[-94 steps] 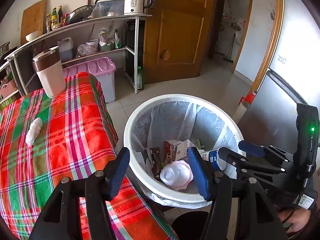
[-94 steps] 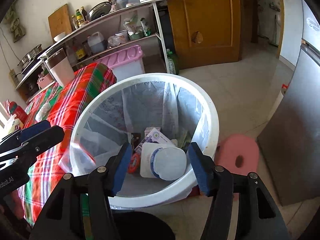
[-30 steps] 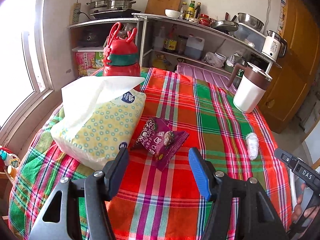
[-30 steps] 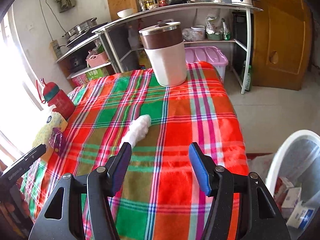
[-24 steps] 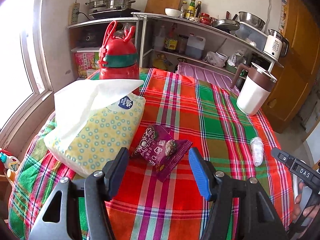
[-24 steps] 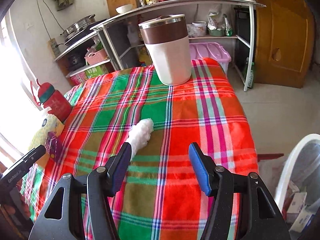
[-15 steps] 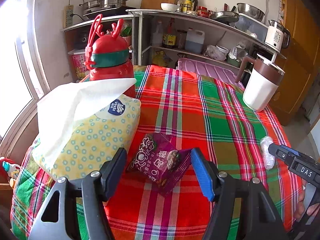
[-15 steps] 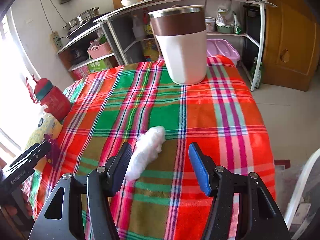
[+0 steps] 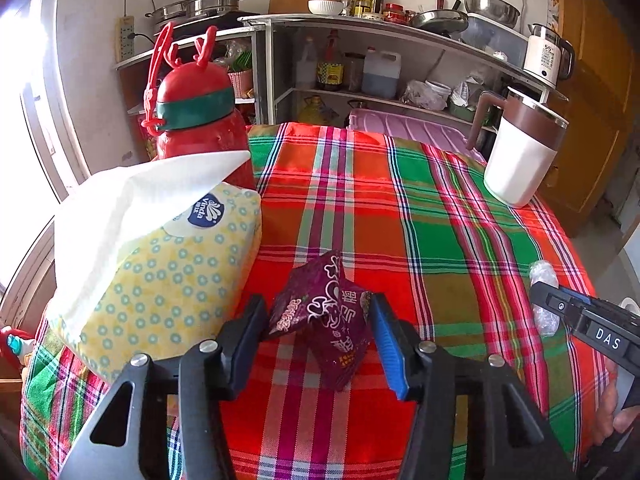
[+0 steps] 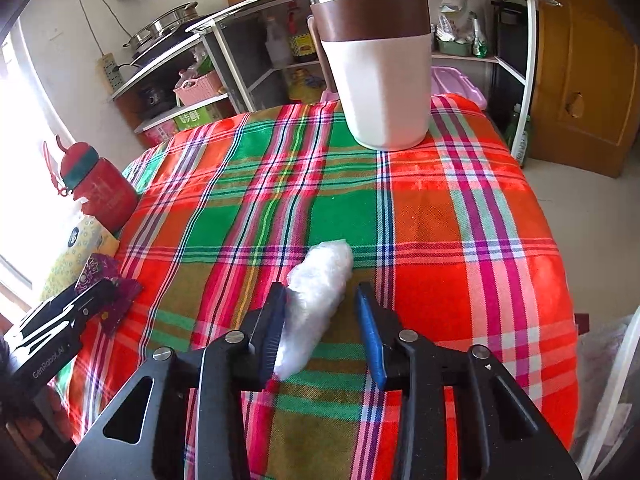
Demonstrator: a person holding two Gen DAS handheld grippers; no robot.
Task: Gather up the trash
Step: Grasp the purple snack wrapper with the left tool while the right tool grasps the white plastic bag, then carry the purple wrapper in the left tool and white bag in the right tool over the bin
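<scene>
A crumpled purple snack wrapper (image 9: 326, 312) lies on the plaid tablecloth (image 9: 400, 220). My left gripper (image 9: 318, 320) is open with its fingers on either side of the wrapper, close to touching it. A crumpled clear plastic wad (image 10: 316, 292) lies on the tablecloth (image 10: 440, 220). My right gripper (image 10: 320, 316) is open around the wad, the left finger touching it, the right finger apart. The wad also shows in the left wrist view (image 9: 543, 296), and the wrapper in the right wrist view (image 10: 108, 280).
A yellow tissue pack (image 9: 160, 264) and a red bottle (image 9: 196, 128) stand left of the wrapper. A white and brown jug (image 10: 376, 68) stands at the table's far side. Shelves (image 9: 380, 52) line the wall. The white bin's rim (image 10: 616, 380) shows at right.
Both grippers turned from the bin to the table, moved in on the trash and narrowed. The left now straddles the wrapper, which has tipped up; the right straddles the plastic wad.
</scene>
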